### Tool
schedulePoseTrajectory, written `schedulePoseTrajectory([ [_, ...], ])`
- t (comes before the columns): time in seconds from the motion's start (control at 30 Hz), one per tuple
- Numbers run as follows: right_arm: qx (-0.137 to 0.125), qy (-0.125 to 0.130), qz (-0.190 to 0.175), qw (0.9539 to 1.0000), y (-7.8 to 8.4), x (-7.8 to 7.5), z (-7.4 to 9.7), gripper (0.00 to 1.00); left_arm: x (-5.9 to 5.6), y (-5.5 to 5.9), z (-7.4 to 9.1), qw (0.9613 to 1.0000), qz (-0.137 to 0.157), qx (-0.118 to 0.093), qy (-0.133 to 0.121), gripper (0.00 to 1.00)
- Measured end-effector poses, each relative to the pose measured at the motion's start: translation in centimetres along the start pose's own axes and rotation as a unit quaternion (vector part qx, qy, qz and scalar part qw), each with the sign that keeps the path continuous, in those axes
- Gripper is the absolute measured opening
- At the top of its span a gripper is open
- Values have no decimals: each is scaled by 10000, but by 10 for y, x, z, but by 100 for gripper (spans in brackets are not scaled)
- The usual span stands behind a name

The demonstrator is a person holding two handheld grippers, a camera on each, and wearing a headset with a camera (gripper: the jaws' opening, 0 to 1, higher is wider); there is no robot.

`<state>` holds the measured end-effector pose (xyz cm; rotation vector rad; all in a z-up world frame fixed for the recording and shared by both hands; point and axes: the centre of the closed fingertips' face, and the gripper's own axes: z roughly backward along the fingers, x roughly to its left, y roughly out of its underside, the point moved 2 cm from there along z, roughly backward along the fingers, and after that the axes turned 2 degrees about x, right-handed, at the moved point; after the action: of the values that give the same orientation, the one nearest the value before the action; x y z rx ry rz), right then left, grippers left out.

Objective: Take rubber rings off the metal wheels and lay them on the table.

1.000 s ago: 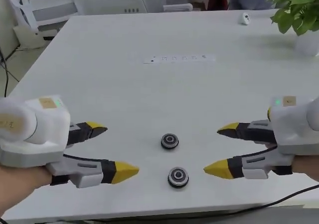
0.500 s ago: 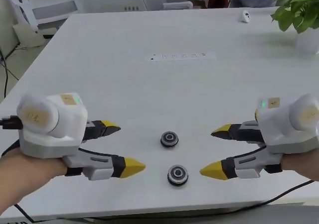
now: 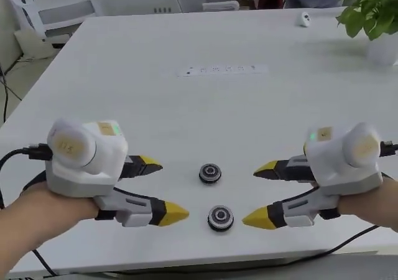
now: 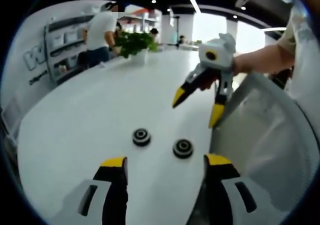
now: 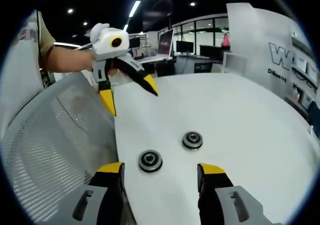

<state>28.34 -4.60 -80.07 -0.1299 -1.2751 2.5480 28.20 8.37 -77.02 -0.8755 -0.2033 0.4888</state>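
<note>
The nearer small round metal wheel (image 3: 221, 218) lies flat close to the front edge of the broad white table (image 3: 186, 118). The farther metal wheel (image 3: 210, 173) sits just beyond it, the two near each other but apart. Each appears to wear its black rubber ring (image 3: 212, 218), so I judge no ring is off yet.

I hold the yellow-tipped left gripper (image 3: 170, 190) and the yellow-tipped right gripper (image 3: 251, 195) on either side of the pair. Both have their jaws spread wide with nothing between them, and neither touches a wheel.

The wheels are loose, low and smooth, and that is where I see the trouble. A pointed tip that meets the rim off-centre could skid the nearer wheel toward the table's edge and over it. If I pull a ring with one gripper before the other has the hub pinned, the whole wheel will likely drag along instead of giving up its ring. Jaws this wide may also clip the farther wheel on the way in. The thin black cable (image 3: 354, 246) trailing along the front edge could snag my right hand's reach.
</note>
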Motion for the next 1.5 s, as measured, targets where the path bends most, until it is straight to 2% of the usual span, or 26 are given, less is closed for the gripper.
schedulePoseTrajectory([
  [0.53, 185, -209, 171, 9995, 7, 0, -15, 55, -4, 5, -25, 9988, -215, 275, 345, 59],
  [0.9, 265, -345, 192, 9989, 10, 1, -22, 53, -10, 7, -37, 9974, -338, 378, 506, 56],
  [1.03, 357, -410, 241, 9982, 14, 2, -24, 53, -12, 6, -42, 9968, -374, 423, 568, 54],
  [1.2, 409, -428, 271, 9979, 16, 3, -25, 52, -14, 2, -48, 9968, -253, 392, 641, 51],
  [1.5, 462, -469, 322, 9973, 16, 5, -25, 53, -21, 7, -59, 9946, -408, 560, 771, 47],
])
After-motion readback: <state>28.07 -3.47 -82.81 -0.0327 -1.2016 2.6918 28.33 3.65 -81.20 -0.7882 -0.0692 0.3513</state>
